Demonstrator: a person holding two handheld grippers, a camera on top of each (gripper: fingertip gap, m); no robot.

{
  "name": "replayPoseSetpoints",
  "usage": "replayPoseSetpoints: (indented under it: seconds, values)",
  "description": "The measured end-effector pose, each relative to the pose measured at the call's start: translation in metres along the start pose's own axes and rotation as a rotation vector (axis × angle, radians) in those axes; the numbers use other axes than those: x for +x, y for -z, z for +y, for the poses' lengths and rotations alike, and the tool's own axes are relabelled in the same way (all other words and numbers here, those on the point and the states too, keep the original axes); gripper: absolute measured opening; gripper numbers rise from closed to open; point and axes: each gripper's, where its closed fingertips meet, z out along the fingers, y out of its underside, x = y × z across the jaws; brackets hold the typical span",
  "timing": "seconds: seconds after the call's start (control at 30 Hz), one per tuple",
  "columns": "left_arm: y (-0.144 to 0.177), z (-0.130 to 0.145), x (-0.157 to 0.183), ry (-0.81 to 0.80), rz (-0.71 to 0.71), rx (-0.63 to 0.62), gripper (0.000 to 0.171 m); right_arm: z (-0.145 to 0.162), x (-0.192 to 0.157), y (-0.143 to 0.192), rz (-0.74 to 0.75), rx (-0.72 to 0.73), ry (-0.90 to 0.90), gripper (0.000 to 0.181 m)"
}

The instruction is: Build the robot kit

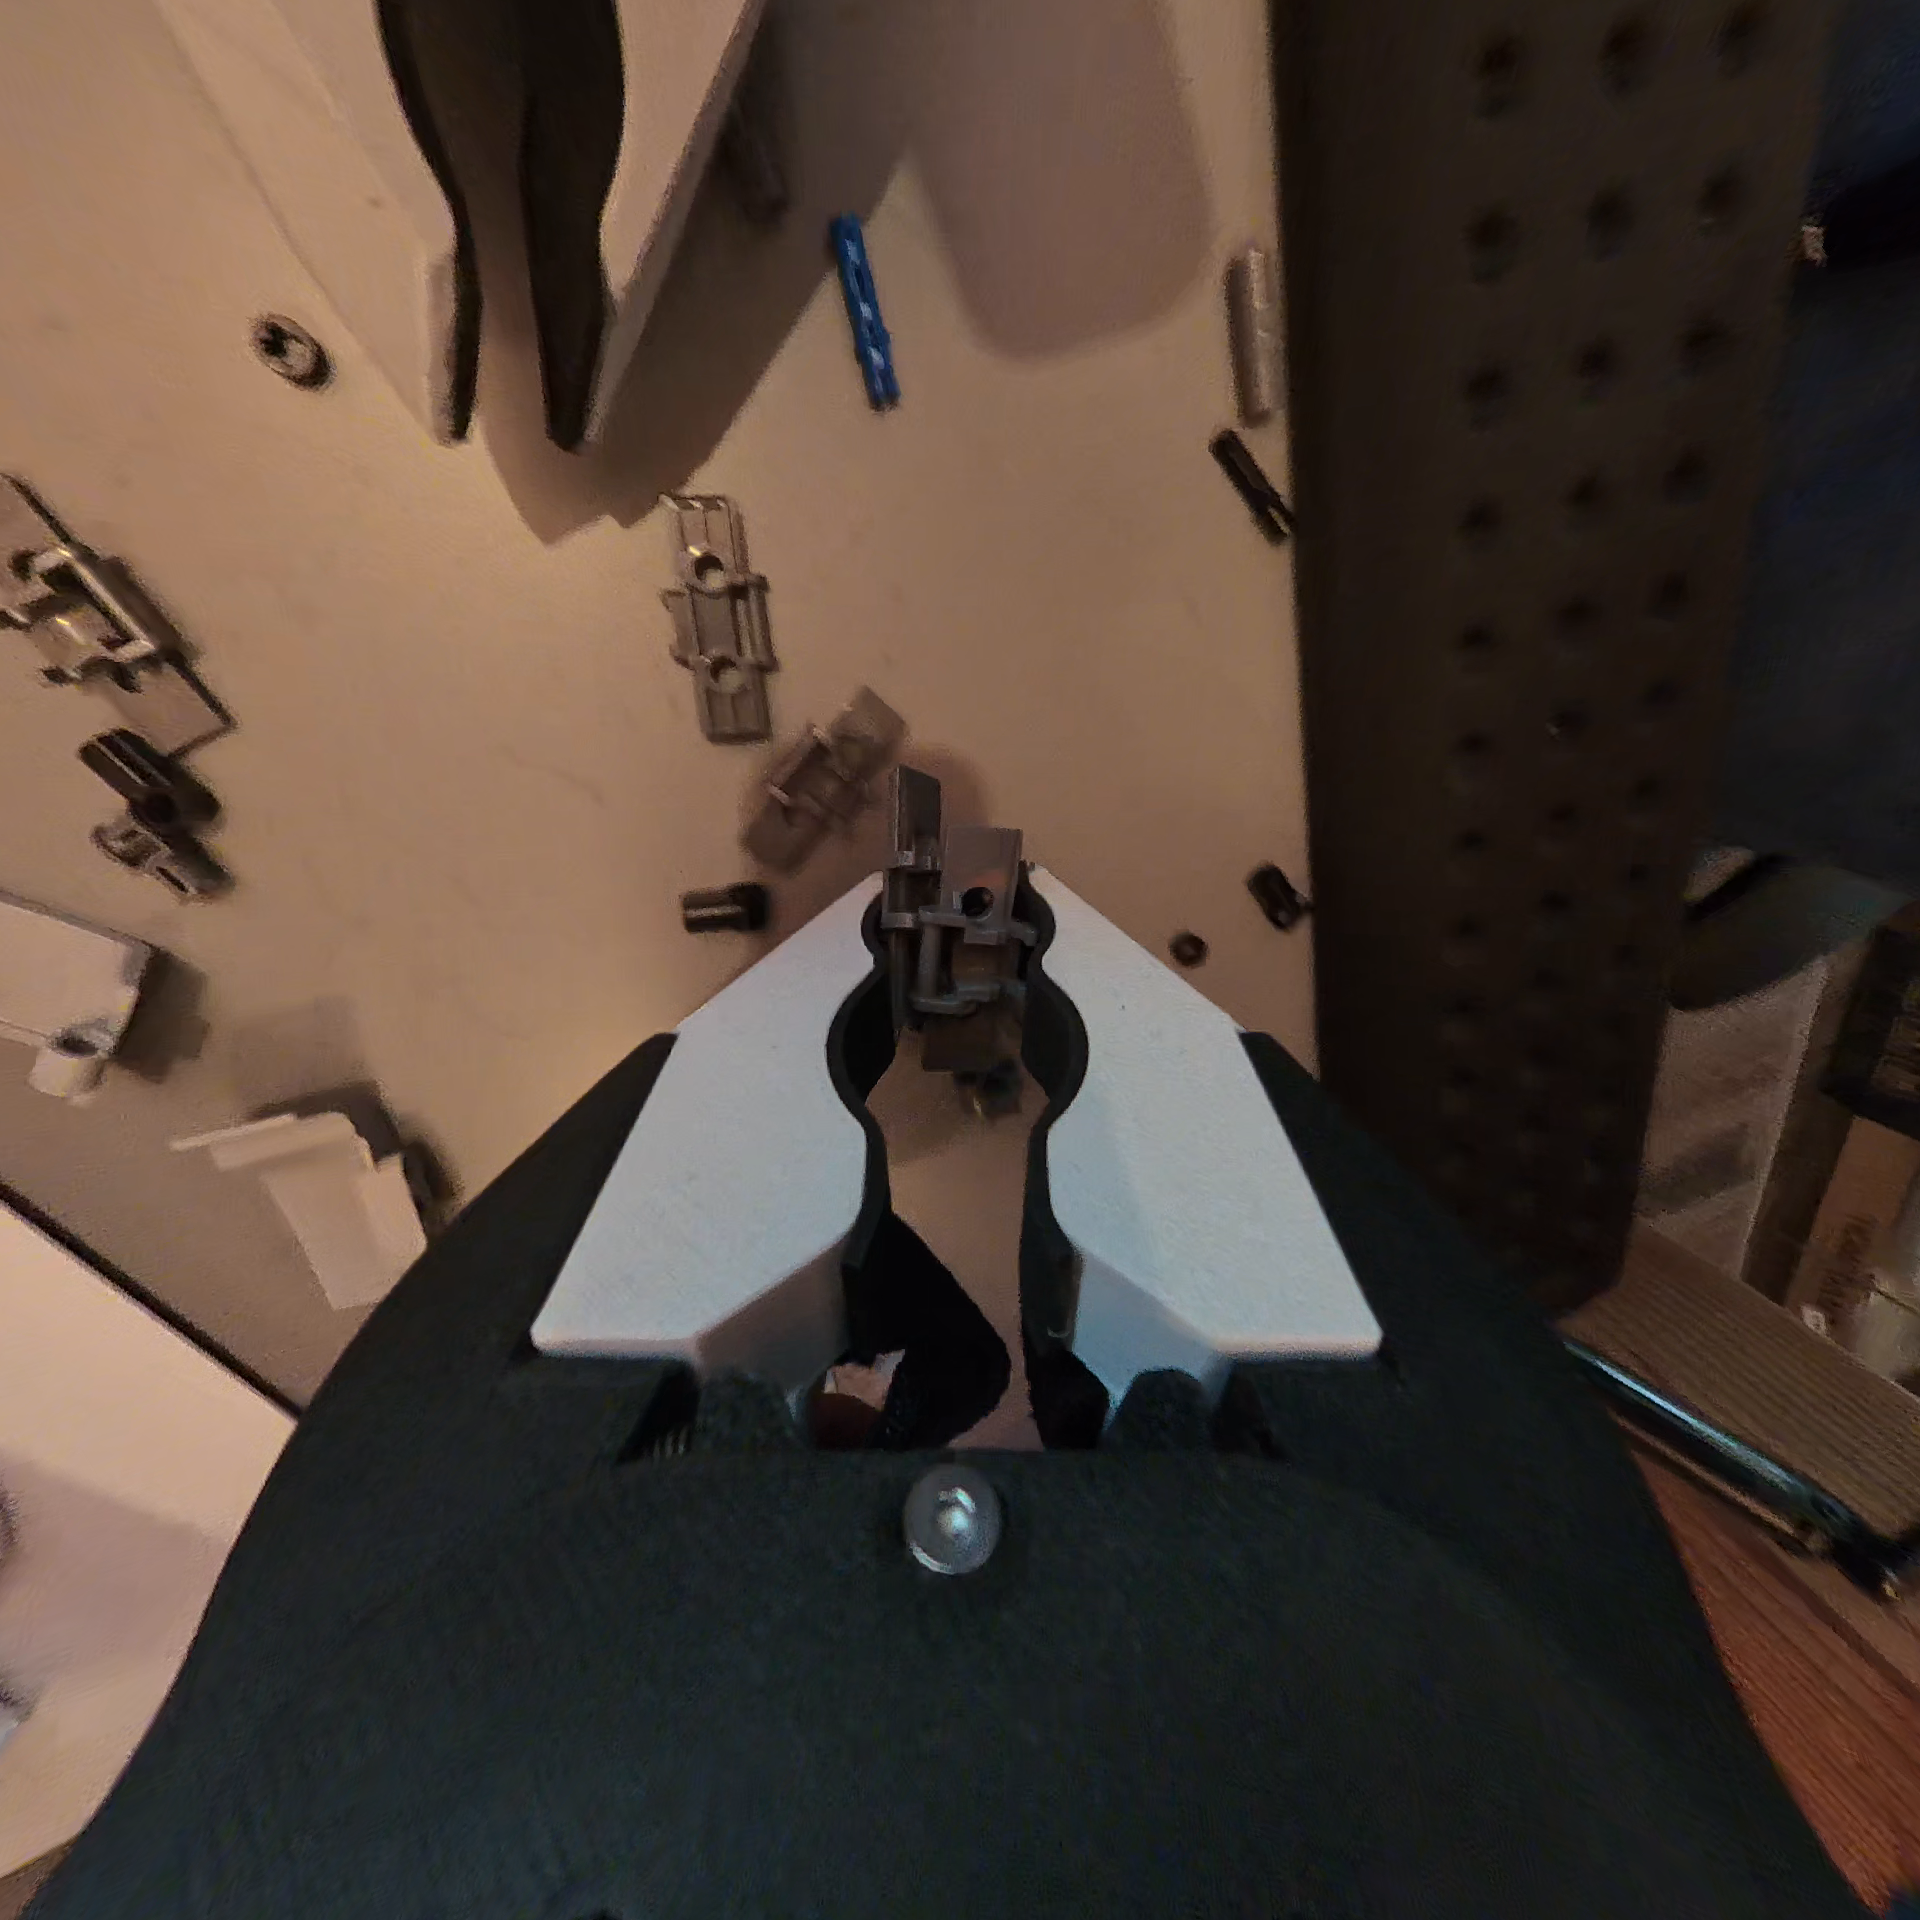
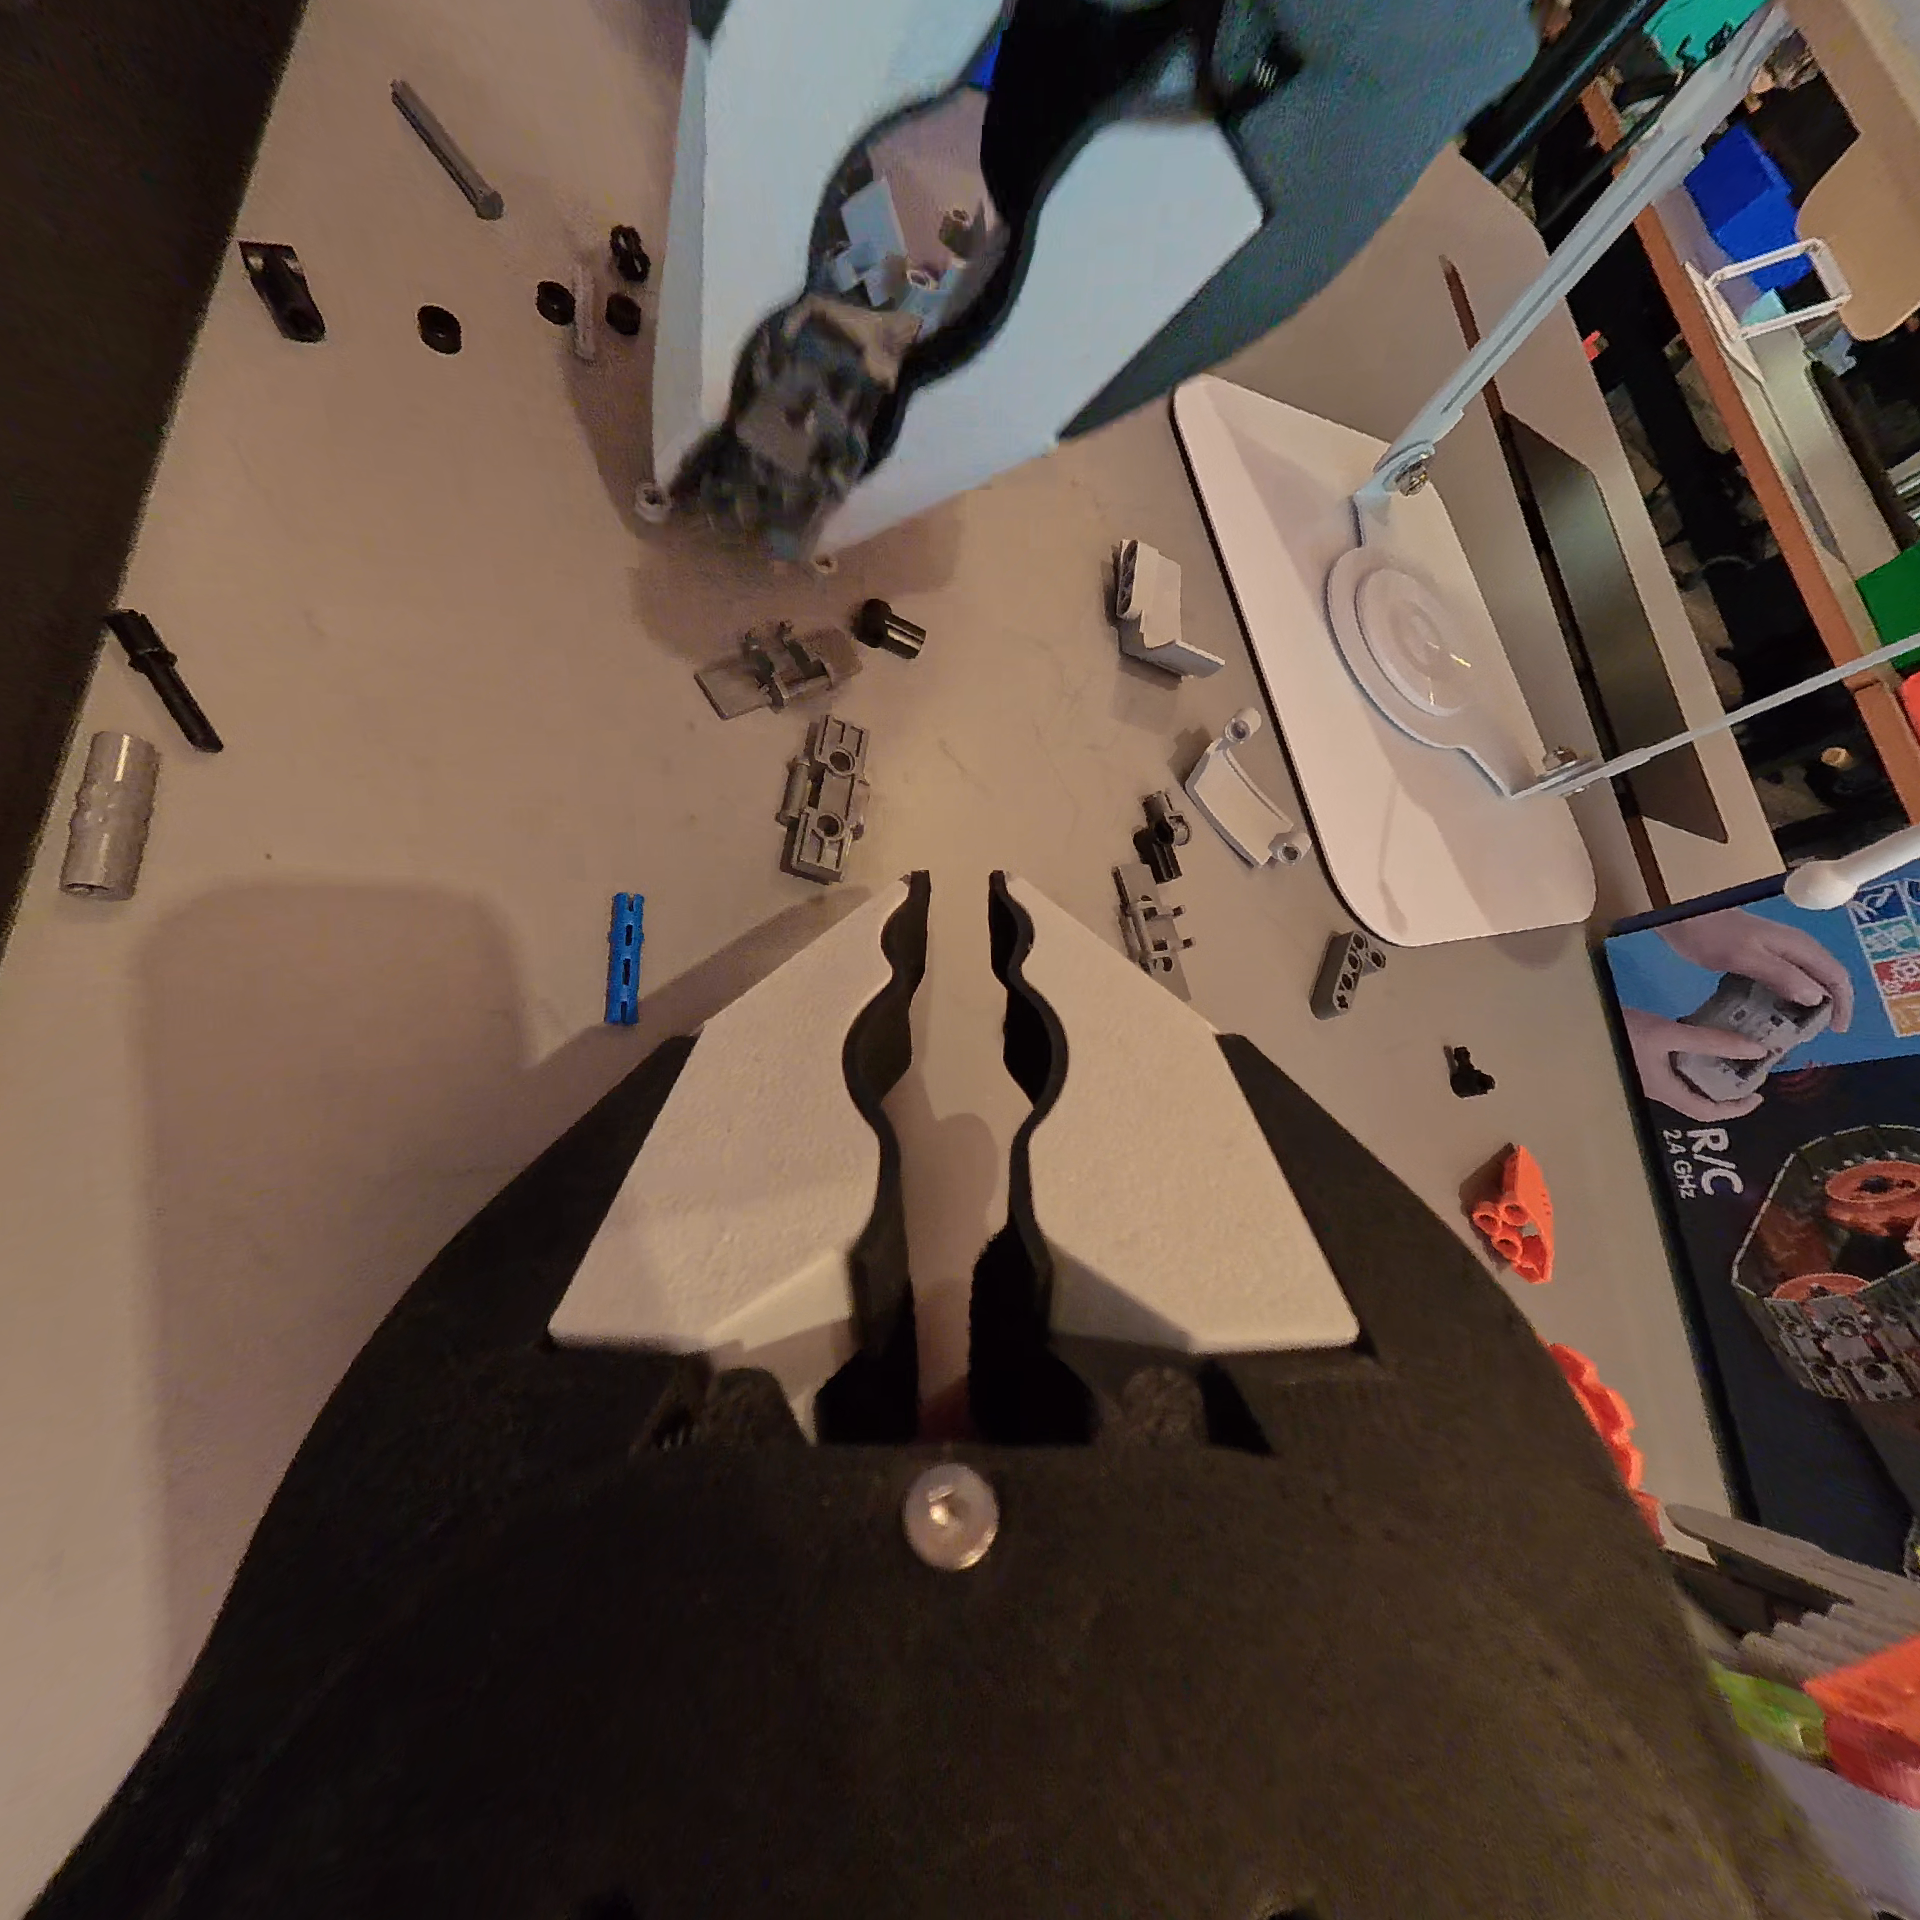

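Your left gripper (image 1: 956, 914) is clamped on a grey brick assembly (image 1: 961, 925): several small grey plastic pieces clipped together, a round pin hole on the front face, thin rails along the edges, a darker block at its lower end. It sits pinched between the fingertips, held above the beige table (image 1: 436, 644) and sticking out past the tips. In the right wrist view the same assembly is blurred, so no finer detail there.

Your right gripper (image 2: 958, 883) holds nothing; its jaws stand a narrow gap apart, tips hanging above the table. Nearest to it is a grey connector plate (image 2: 826, 798) with two round holes, just ahead and left of the tips. A blue pin (image 2: 623, 958) lies to the left, and a second flat grey plate (image 2: 777, 667) lies farther out beside a black peg (image 2: 888, 627).

Right of the tips: a grey clip piece (image 2: 1151, 920), a curved light-grey panel (image 2: 1245, 792), an orange brick (image 2: 1512, 1210) and a printed box (image 2: 1766, 1195). A white tray (image 2: 1455, 883) sits at the table's right.
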Motion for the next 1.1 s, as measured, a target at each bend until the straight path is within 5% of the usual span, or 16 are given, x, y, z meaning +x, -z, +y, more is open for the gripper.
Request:
replayPoseSetpoints:
  seconds: [0.2,0.37,0.57,0.7,0.77,0.9,1.1]
  values:
    - [0.004,-0.002,-0.01,0.013,-0.111,0.043,0.051,-0.002,-0.001,0.001,-0.008,0.009,-0.003,0.009]
    - [0.045,0.02,-0.006,0.05,-0.284,0.058,0.059,-0.001,0.0,0.001,-0.002,0.008,-0.01,0.009]
    - [0.138,0.102,0.037,0.228,-0.454,0.056,0.061,0.001,0.002,0.001,-0.003,0.009,-0.025,0.009]
    - [0.195,0.2,0.039,0.464,-0.663,-0.009,0.086,0.003,0.001,-0.001,-0.005,0.002,-0.028,0.009]
    - [0.193,0.242,0.043,0.584,-0.644,-0.006,0.093,0.005,0.0,-0.002,-0.006,-0.006,-0.03,0.009]
    - [0.138,0.308,0.04,0.689,-0.537,-0.128,0.099,0.01,0.0,-0.004,-0.009,-0.022,-0.033,0.009]
    - [0.079,0.332,0.002,0.615,-0.511,-0.176,0.124,0.012,-0.001,-0.005,-0.012,-0.027,-0.039,0.01]
